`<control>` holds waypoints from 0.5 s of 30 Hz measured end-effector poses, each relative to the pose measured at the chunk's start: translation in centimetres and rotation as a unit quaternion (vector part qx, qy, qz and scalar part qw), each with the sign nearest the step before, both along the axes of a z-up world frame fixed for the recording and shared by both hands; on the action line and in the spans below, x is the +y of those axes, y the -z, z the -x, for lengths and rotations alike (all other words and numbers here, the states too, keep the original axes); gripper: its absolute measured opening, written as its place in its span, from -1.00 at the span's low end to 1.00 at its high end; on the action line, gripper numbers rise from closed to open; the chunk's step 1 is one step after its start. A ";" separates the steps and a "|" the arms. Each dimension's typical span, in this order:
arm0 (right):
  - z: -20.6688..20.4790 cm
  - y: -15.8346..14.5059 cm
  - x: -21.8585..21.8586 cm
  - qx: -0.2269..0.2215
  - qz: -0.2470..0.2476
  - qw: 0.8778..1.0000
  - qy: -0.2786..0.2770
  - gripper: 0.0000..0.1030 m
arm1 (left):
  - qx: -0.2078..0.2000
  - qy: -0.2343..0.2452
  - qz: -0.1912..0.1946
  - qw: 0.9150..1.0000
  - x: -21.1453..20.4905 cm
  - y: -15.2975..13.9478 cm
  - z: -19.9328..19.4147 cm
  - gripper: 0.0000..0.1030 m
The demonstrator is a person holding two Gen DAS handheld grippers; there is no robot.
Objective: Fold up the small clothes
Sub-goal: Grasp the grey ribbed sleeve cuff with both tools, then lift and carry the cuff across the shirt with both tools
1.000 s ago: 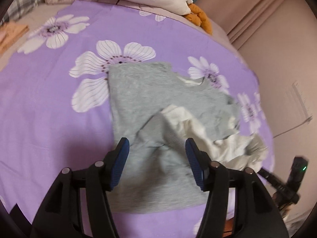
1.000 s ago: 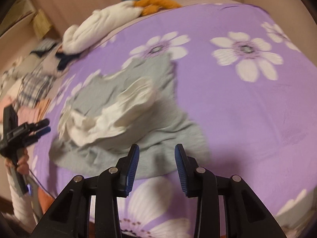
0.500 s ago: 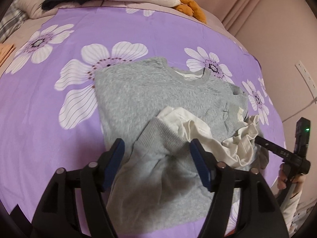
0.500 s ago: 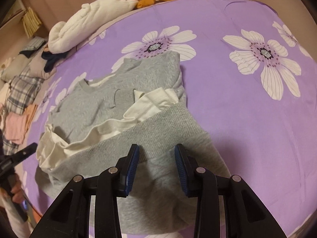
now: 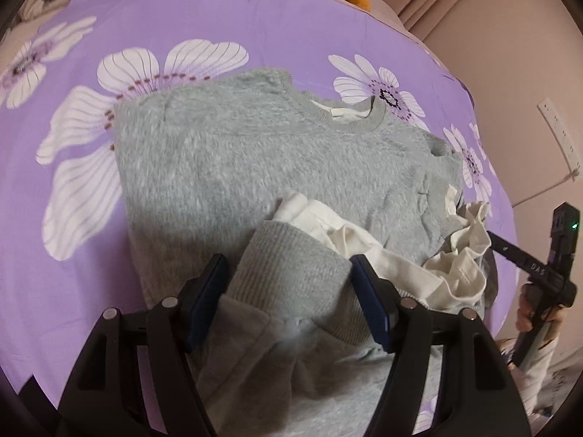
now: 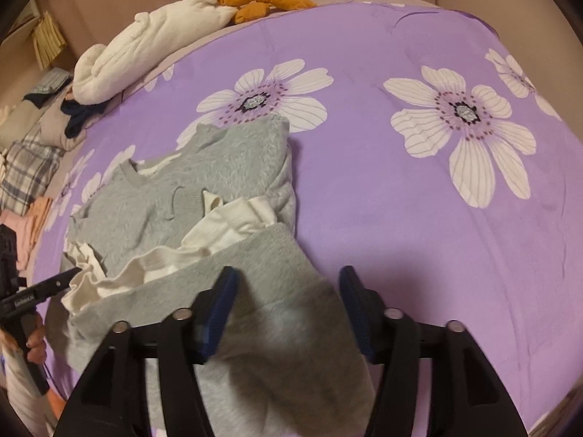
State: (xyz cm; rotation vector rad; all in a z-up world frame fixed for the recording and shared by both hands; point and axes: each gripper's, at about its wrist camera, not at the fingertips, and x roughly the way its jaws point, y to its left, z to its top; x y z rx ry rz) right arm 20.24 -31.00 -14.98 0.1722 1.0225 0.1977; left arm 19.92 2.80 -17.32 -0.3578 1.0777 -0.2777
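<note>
Grey sweatshirt (image 5: 255, 167) lay on the purple flowered bed cover (image 6: 400, 218), its hem folded up for a neat fold. Left tongs (image 5: 288, 284) were closing and right tongs (image 6: 288, 287) opening, neither pinching it.

You have a small grey sweatshirt (image 5: 255, 167) lying flat on the bed, its ribbed collar toward one o'clock in the left wrist view. Its ribbed hem (image 5: 291, 273) is turned up over the body at six o'clock. A crumpled white lining (image 5: 419, 266) spills out from under that fold toward four o'clock.
</note>
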 end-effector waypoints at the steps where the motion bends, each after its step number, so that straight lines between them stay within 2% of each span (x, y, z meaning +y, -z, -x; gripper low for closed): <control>1: -0.4 0.2 0.0 0.003 -0.002 1.000 -0.003 0.18 | 0.000 0.001 0.003 1.000 -0.1 0.0 0.0 0.20; 3: -0.9 0.8 0.1 0.011 -0.009 1.000 -0.008 0.18 | -0.005 0.000 -0.003 1.000 -0.4 -0.1 0.1 0.09; 5: -1.3 1.2 0.1 0.016 -0.020 1.000 -0.013 0.18 | -0.013 0.002 -0.009 1.000 -0.7 -0.3 0.3 -0.17; 7: -1.3 1.5 0.0 0.019 -0.037 0.999 -0.014 0.14 | -0.024 -0.003 -0.016 1.000 -0.9 -0.7 0.9 -0.32; 9: -1.1 1.6 -0.1 0.020 -0.056 0.998 -0.016 -0.27 | -0.035 -0.017 -0.027 0.999 -1.1 -1.2 1.7 -0.49; 11: -0.6 1.3 0.1 0.014 -0.052 0.998 -0.016 -0.51 | -0.042 -0.030 -0.026 0.998 -1.0 -1.8 2.2 -0.56; 12: -0.2 1.0 0.1 0.009 -0.053 0.998 -0.016 -0.58 | -0.048 -0.038 -0.023 0.998 -0.8 -2.2 2.7 -0.56; 15: 1.1 -0.4 -0.4 -0.009 -0.060 0.998 -0.010 -0.62 | -0.064 -0.055 -0.017 0.996 -0.4 -3.7 4.2 -0.58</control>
